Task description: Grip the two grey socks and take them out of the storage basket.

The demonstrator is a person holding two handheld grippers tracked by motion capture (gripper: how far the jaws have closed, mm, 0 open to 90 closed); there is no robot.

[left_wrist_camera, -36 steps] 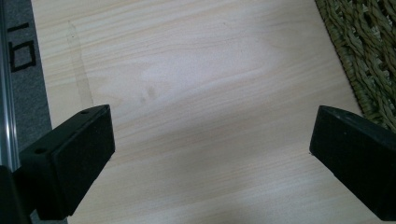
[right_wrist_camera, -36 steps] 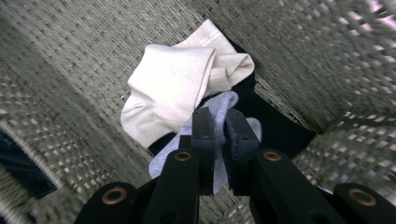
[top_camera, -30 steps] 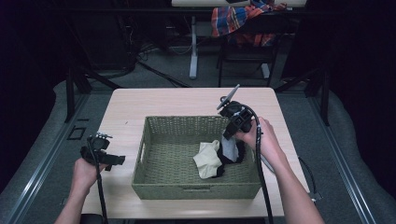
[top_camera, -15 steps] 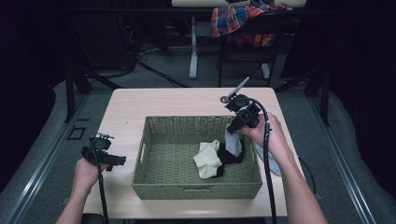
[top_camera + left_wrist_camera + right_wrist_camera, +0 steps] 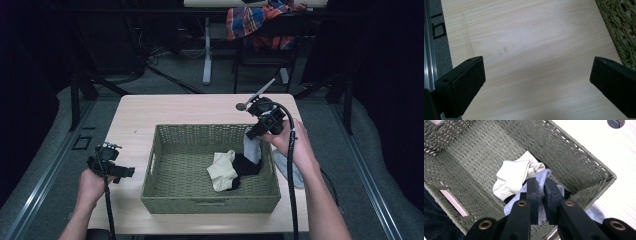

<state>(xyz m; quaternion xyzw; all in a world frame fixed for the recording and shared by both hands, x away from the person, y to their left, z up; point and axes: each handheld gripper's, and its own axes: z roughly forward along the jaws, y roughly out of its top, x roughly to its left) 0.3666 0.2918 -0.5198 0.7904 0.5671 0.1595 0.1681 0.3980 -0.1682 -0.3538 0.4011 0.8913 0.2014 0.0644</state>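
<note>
A green woven basket [image 5: 172, 199] [image 5: 469, 157] stands mid-table. Inside lie a cream cloth [image 5: 221, 168] [image 5: 511, 175] and a black cloth [image 5: 245, 164]. My right gripper [image 5: 254, 137] [image 5: 541, 188] hangs over the basket's right side, shut on a grey sock [image 5: 252, 149] [image 5: 543, 176] that dangles from its jaws above the other cloths. My left gripper [image 5: 120, 172] [image 5: 536, 75] rests low over the bare table to the left of the basket, jaws wide apart with nothing between them.
Another grey cloth [image 5: 290, 170] lies on the table [image 5: 195, 107] just right of the basket. A chair with a plaid garment [image 5: 260, 20] stands beyond the table's far edge. A table leg [image 5: 206, 50] rises behind.
My right gripper has risen with the grey sock, lifting it off the pile in the basket. The left hand has stayed put.
</note>
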